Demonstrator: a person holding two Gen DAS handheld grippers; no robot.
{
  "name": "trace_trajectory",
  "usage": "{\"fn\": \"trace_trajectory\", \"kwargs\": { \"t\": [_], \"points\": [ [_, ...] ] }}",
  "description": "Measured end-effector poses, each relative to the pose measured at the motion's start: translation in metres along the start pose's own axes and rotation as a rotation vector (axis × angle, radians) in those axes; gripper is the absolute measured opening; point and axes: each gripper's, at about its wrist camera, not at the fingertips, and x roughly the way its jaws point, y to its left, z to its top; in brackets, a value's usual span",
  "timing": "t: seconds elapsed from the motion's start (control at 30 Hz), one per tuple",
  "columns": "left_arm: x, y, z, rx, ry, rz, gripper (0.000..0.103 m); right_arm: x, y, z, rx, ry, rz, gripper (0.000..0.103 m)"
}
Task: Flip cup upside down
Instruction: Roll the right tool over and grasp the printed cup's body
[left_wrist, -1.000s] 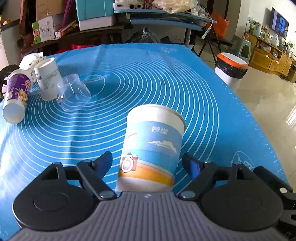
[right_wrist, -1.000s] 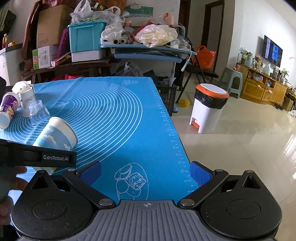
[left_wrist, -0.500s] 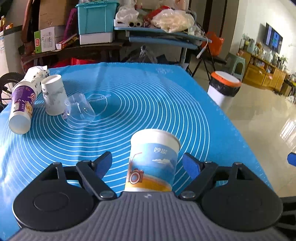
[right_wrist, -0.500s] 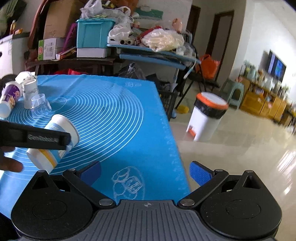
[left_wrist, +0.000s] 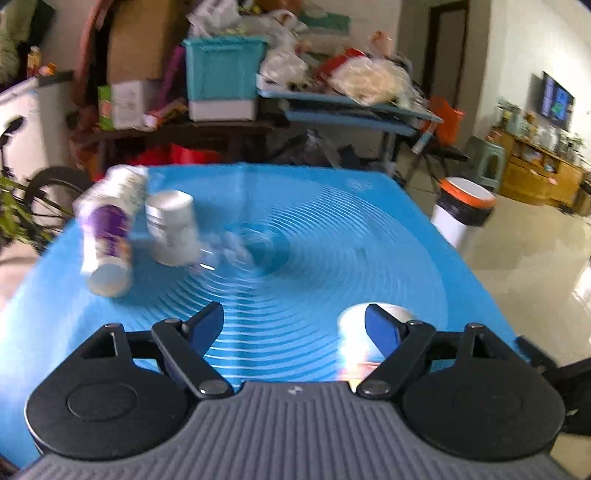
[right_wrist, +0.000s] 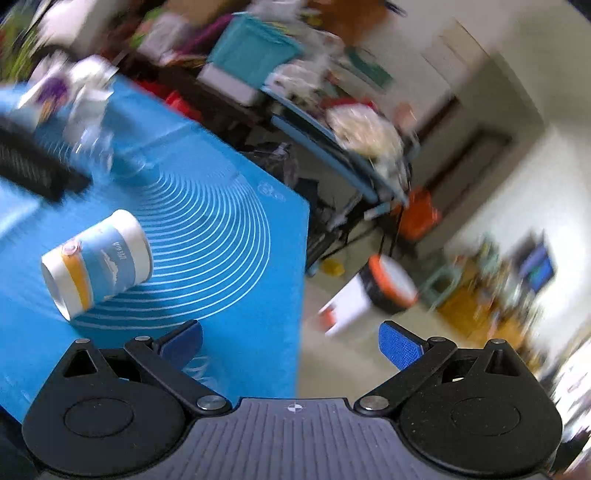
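Note:
The paper cup (right_wrist: 98, 264), white with blue and orange bands, stands on the blue mat (right_wrist: 207, 236); the right wrist view is rolled, so it looks tilted. In the left wrist view the cup (left_wrist: 356, 332) sits behind my left gripper's right finger (left_wrist: 382, 328), outside the jaws. My left gripper (left_wrist: 293, 325) is open and empty. My right gripper (right_wrist: 290, 341) is open and empty, over the mat's right edge. Both views are blurred.
Other cups lie at the mat's far left: a purple-printed cup (left_wrist: 105, 240), a white cup (left_wrist: 171, 229) and a clear plastic cup (left_wrist: 221, 251). A white bin with an orange rim (left_wrist: 461, 210) stands on the floor to the right. Cluttered shelves stand behind the table.
My left gripper has let go of the cup and drawn back to the left; the cup now stands free on the mat. The right gripper has rolled and swung.

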Motion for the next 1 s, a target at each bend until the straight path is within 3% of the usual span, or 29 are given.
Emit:
{"fn": "trace_trajectory", "kwargs": {
  "t": [0.27,0.43,0.57,0.67,0.83,1.0],
  "points": [
    [-0.018,0.043,-0.010,-0.030,-0.070,0.150,0.084,0.000,0.054,0.036,-0.689,-0.052,-0.128,0.103],
    [-0.018,0.063,-0.023,-0.045,-0.044,0.177,0.084,0.005,0.102,0.024,-1.156,-0.071,-0.155,0.103],
    [-0.018,0.074,-0.032,-0.056,-0.054,0.206,0.084,0.011,0.127,0.005,-1.520,-0.155,-0.225,0.103],
    [-0.013,0.082,-0.035,-0.063,-0.042,0.208,0.084,0.014,0.136,-0.007,-1.763,-0.214,-0.227,0.103],
    [-0.010,0.099,-0.036,-0.100,-0.032,0.200,0.084,0.022,0.147,-0.020,-2.051,-0.248,-0.136,0.103],
    [-0.008,0.110,-0.040,-0.128,-0.023,0.197,0.084,0.034,0.165,-0.028,-2.168,-0.275,-0.068,0.103]
  ]
}}
